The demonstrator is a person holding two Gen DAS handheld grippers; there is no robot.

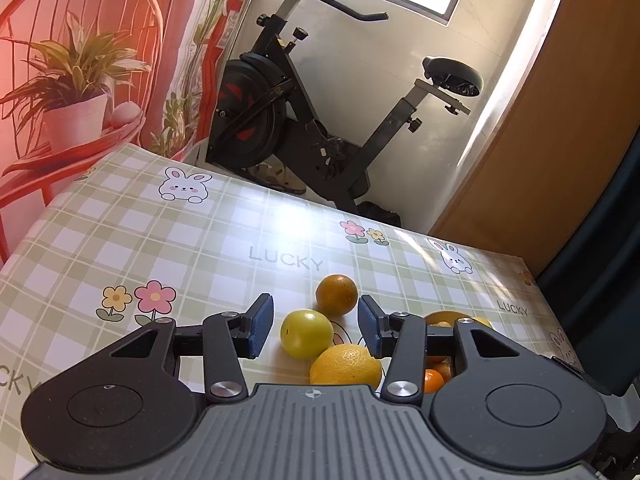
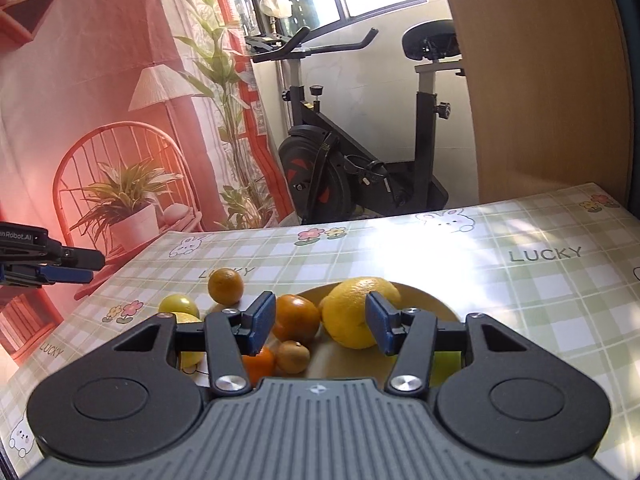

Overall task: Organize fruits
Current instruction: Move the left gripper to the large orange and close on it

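Note:
Loose fruits lie on the checked tablecloth: an orange, a yellow-green round fruit and a yellow citrus. A tan plate holds a large lemon, an orange, a small brown fruit and a small tangerine. My left gripper is open and empty above the loose fruits. My right gripper is open and empty above the plate. The left gripper also shows at the left edge of the right wrist view.
An exercise bike stands beyond the table's far edge. A printed red backdrop hangs at the left. A wooden panel stands at the right. The plate's fruits peek past my left gripper's right finger.

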